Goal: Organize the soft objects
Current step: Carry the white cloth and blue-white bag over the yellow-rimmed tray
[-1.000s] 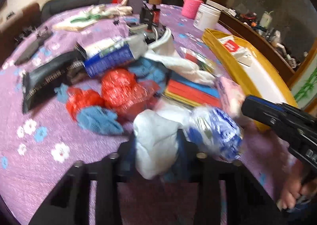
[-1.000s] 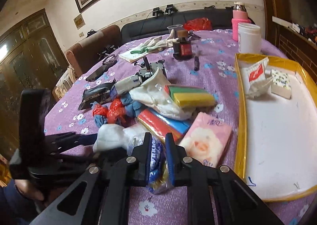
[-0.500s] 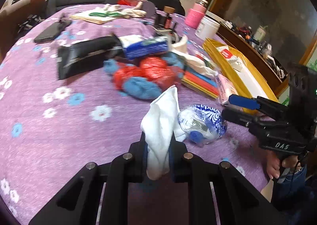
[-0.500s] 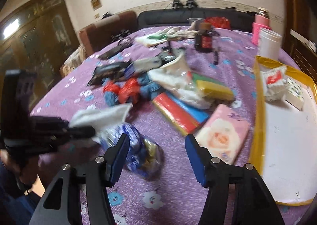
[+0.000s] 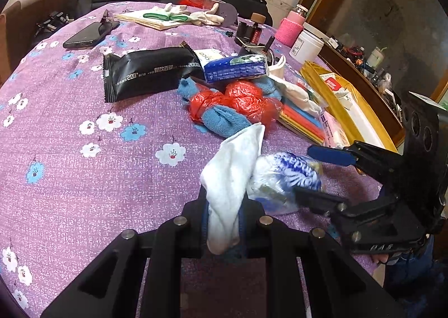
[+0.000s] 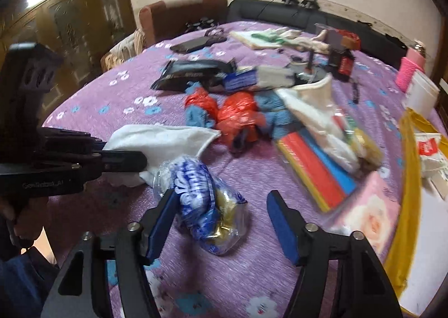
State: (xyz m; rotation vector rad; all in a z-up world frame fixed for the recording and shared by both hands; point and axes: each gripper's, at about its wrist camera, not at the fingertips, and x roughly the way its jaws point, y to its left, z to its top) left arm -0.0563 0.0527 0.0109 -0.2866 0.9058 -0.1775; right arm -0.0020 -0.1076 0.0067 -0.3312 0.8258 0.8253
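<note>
Left hand-held gripper [image 5: 224, 214] is clenched on the white cloth [image 5: 233, 175], judged to separate it from the blue-printed bag [image 6: 207, 200] just beside it on the table [image 5: 84, 164]. Right hand-held gripper [image 6: 221, 220], clamped on that bag a second ago, has just been opening; the bag lies unpressed between its jaws.

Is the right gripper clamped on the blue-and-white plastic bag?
No: the right gripper stands with its jaws spread wide, having just opened, and the blue-and-white plastic bag lies loose on the cloth between them.
</note>
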